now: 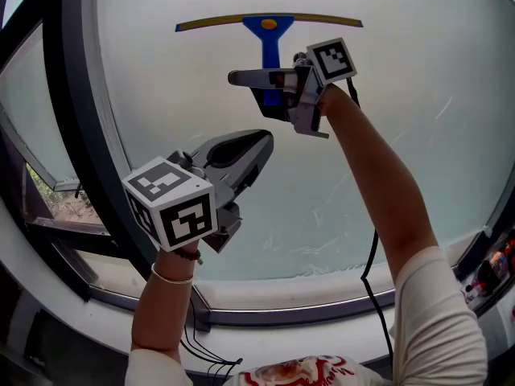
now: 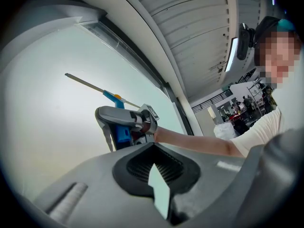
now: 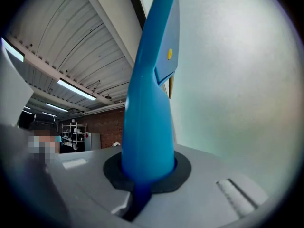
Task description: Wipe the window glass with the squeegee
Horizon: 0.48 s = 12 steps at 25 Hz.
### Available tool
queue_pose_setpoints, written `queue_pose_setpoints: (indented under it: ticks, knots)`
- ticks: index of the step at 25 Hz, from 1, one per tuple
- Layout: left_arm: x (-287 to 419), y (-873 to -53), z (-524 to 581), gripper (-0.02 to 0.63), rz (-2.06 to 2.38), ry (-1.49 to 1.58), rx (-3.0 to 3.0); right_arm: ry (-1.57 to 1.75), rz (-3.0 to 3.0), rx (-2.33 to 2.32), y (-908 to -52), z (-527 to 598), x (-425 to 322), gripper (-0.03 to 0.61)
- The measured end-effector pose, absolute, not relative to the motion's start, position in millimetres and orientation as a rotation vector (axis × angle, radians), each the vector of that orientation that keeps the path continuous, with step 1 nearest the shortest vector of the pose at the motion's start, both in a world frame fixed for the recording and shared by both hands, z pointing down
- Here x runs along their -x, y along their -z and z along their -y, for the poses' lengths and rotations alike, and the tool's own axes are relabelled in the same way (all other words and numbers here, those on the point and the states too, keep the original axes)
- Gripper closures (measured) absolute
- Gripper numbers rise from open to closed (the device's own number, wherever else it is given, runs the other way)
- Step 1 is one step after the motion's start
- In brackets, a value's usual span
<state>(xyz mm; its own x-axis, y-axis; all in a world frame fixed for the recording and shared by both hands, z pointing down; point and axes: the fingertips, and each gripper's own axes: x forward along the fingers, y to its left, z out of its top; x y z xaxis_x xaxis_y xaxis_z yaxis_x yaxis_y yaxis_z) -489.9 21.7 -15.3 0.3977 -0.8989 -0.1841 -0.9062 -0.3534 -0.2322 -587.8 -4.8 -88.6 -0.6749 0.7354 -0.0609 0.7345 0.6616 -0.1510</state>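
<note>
tapered blue squeegee, frosted glass

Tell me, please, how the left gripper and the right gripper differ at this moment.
The right gripper is shut on the handle of the blue squeegee; the left gripper holds nothing, its jaws drawn together. The right gripper is raised high before the window glass, while the left gripper sits lower and further left. Both are grey, hand-held and carry a marker cube.

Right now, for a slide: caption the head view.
Right gripper holds the squeegee to the glass; left gripper idle below.
</note>
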Motion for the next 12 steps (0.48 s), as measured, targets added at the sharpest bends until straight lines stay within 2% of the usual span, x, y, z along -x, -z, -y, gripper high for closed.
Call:
queue_pose_setpoints:
  ticks: [12]
  knots:
    - [478.9, -42.5, -7.4, 0.612, -1.597, 0.018, 2.379, -0.222, 2.873, 1.285, 33.0, -0.3, 585.6, 0.545]
